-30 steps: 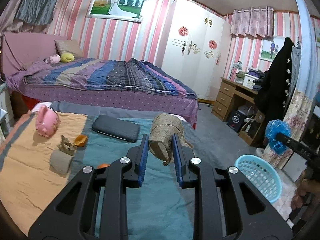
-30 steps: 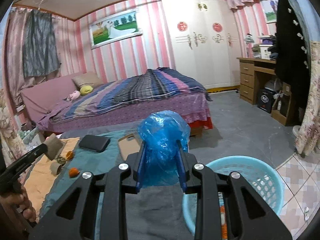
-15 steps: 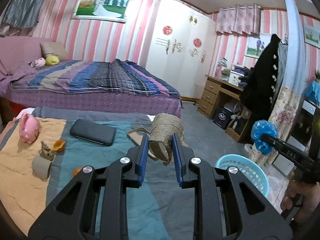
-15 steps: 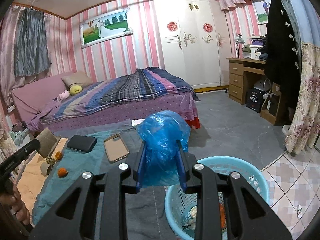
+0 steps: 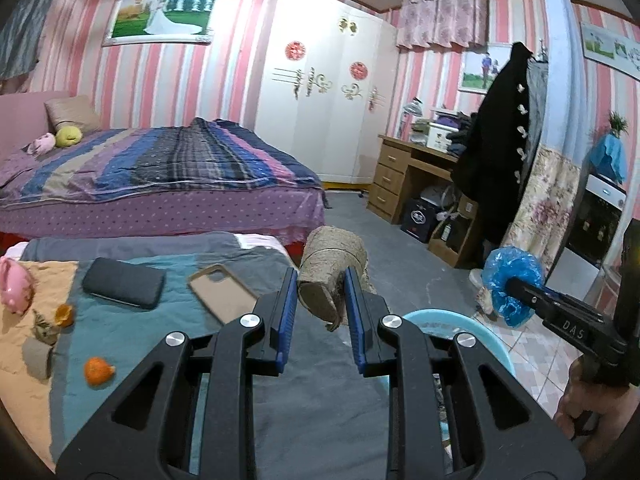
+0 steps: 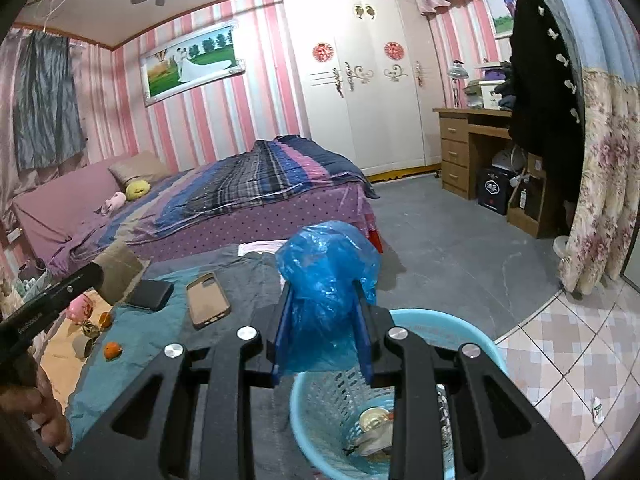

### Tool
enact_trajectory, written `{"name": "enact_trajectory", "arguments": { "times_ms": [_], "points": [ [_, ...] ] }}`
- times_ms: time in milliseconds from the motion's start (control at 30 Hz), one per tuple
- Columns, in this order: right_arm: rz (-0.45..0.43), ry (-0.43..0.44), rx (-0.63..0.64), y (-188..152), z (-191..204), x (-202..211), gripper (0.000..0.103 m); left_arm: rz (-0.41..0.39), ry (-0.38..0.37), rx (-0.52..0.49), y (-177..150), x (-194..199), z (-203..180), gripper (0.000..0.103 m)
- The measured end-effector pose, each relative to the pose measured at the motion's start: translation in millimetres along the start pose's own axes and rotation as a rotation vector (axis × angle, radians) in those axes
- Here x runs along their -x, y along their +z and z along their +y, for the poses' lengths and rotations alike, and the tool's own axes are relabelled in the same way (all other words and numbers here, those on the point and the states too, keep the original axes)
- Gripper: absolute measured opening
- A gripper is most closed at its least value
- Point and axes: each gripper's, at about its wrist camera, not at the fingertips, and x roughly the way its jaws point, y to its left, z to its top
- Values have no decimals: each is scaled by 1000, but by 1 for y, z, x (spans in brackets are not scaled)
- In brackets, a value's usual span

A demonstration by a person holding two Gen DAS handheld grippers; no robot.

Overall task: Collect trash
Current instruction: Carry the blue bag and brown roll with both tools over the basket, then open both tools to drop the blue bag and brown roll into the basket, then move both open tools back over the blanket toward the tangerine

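Both grippers have swung from the bed toward the blue basket [image 6: 400, 412]: right gripper [image 6: 323, 332], clamped on a blue plastic bag [image 6: 328, 276], hangs above it; left gripper [image 5: 320, 312], pinching a brown cardboard roll [image 5: 332, 268], nears its rim, ready for dropping.

Laundry basket [image 6: 486, 356]: near rim hidden behind gripper body at 6 o'clock; contents [image 6: 374, 428] too small to identify.
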Motion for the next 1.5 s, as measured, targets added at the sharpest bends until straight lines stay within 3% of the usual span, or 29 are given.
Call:
{"name": "enact_trajectory", "arguments": {
  "times_ms": [367, 400, 433, 467, 633, 733, 767, 800, 833, 933, 1067, 1300, 1500],
  "points": [
    [38, -74, -56, -3, -34, -7, 31, 64, -100, -47, -7, -36, -58, 22],
    [37, -93, -59, -3, -35, -8, 36, 74, -112, -53, -9, -40, -64, 22],
    [28, -121, -77, -4, -41, -8, 54, 79, -115, -57, -11, -43, -68, 22],
    [29, -122, -90, -4, -42, -9, 67, 87, -123, -58, -13, -46, -72, 22],
    [14, -127, -143, -4, -55, -6, 68, 161, -187, -51, -26, -67, -90, 23],
    [-7, -137, -162, -5, -60, -3, 68, 200, -237, -48, -30, -78, -100, 32],
    [-14, -141, -167, -6, -62, -2, 67, 201, -230, -51, -32, -79, -101, 43],
    [-17, -142, -171, -6, -64, -1, 67, 190, -207, -52, -32, -78, -100, 67],
    [-13, -135, -175, -6, -64, -3, 68, 179, -196, -50, -32, -77, -99, 75],
    [-4, -125, -165, -5, -63, -5, 68, 160, -174, -53, -29, -69, -88, 77],
    [-6, -97, -134, -7, -52, -2, 68, 136, -90, -53, -22, -49, -53, 77],
    [24, 14, -59, -11, 4, -16, 68, 81, 162, -43, -13, 14, 52, 77],
    [33, 135, 10, -19, 71, -26, 68, 15, 359, 51, -12, 63, 147, 77]
  ]
}}
